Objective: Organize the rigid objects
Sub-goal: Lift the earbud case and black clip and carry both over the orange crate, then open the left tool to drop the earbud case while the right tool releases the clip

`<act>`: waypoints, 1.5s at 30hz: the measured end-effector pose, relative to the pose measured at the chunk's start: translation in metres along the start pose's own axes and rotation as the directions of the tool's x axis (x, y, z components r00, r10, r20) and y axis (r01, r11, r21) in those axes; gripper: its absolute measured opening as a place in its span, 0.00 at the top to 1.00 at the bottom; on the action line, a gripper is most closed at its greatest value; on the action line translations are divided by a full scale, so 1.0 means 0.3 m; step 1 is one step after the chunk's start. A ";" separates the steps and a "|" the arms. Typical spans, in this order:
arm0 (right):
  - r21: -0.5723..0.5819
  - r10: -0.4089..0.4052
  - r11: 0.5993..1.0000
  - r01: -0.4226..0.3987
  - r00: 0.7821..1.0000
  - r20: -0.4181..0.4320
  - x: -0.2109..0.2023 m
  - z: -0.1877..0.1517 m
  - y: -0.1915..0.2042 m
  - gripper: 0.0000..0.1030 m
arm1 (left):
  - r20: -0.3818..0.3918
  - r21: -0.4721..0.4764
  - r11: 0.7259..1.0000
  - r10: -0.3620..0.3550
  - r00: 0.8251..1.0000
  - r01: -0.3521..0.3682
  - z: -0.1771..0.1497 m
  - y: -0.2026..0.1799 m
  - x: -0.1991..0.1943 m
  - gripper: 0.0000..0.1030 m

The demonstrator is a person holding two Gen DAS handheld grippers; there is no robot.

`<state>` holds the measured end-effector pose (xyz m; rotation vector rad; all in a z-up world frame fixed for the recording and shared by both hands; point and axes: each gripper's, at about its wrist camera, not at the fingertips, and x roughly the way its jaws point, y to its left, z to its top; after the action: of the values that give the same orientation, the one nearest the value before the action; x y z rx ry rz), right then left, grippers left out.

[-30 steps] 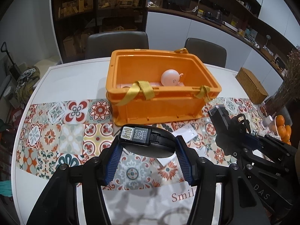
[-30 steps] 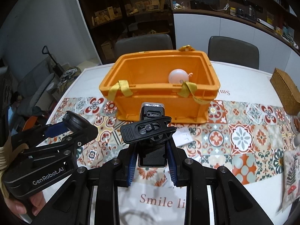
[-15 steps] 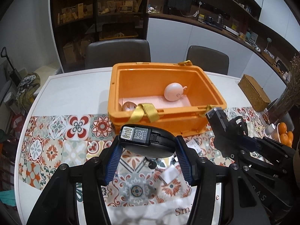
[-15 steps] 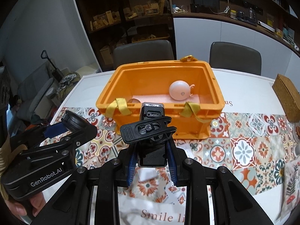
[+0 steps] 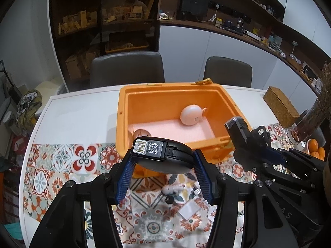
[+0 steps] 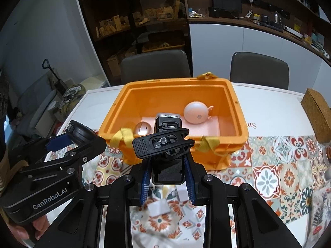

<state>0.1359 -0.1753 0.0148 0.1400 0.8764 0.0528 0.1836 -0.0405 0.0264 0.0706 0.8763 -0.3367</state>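
An orange crate (image 5: 122,122) (image 6: 238,111) stands on the table, holding a pink round toy (image 5: 191,114) (image 6: 196,114) and a small rose-gold oval case (image 5: 141,133) (image 6: 142,128). My left gripper (image 5: 163,171) is shut on a black round disc-shaped device (image 5: 163,159) with a QR label, held above the table just before the crate's near wall. My right gripper (image 6: 167,175) is shut on a black clip-mount device (image 6: 167,142), also held in front of the crate; it shows in the left wrist view (image 5: 242,136) too.
The patterned tile mat (image 5: 53,169) carries small loose items: white cards (image 5: 189,210) (image 6: 159,206), a white piece (image 5: 171,189) and a black key-like piece (image 5: 168,200). A wicker box (image 5: 280,106) (image 6: 317,115) and oranges (image 5: 315,148) sit to the right. Two chairs stand behind the table.
Both grippers have risen and moved forward toward the crate with their objects still gripped; I now look down into the crate and see the rose-gold case.
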 end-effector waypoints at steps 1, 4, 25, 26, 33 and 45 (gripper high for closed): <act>-0.001 0.000 1.000 0.000 1.000 0.003 0.004 0.013 -0.002 0.71 | 0.003 0.004 1.000 0.000 1.000 -0.001 0.011 -0.002 0.002 0.45; -0.007 -0.007 1.000 0.007 1.000 0.010 0.014 0.042 -0.005 0.71 | 0.015 0.023 1.000 0.012 1.000 -0.012 0.043 -0.010 0.011 0.45; -0.027 -0.041 0.999 0.039 0.997 -0.058 0.172 0.182 -0.037 0.71 | -0.061 0.017 1.000 0.004 0.998 -0.003 0.189 0.033 0.204 0.45; -0.027 -0.044 0.999 0.042 0.997 -0.064 0.182 0.185 -0.039 0.71 | -0.065 0.016 1.000 0.005 0.998 -0.004 0.192 0.035 0.213 0.45; -0.028 -0.062 0.998 0.060 0.993 -0.100 0.262 0.203 -0.057 0.71 | -0.098 0.021 1.000 0.017 0.995 -0.015 0.202 0.043 0.291 0.45; -0.029 -0.076 0.997 0.073 0.986 -0.149 0.367 0.219 -0.091 0.71 | -0.164 0.037 0.999 0.006 0.987 0.000 0.208 0.029 0.408 0.45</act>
<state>0.2566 -0.1976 -0.0315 0.0818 1.0298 0.0039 0.3049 -0.0765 -0.0276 0.1357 1.0326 -0.3478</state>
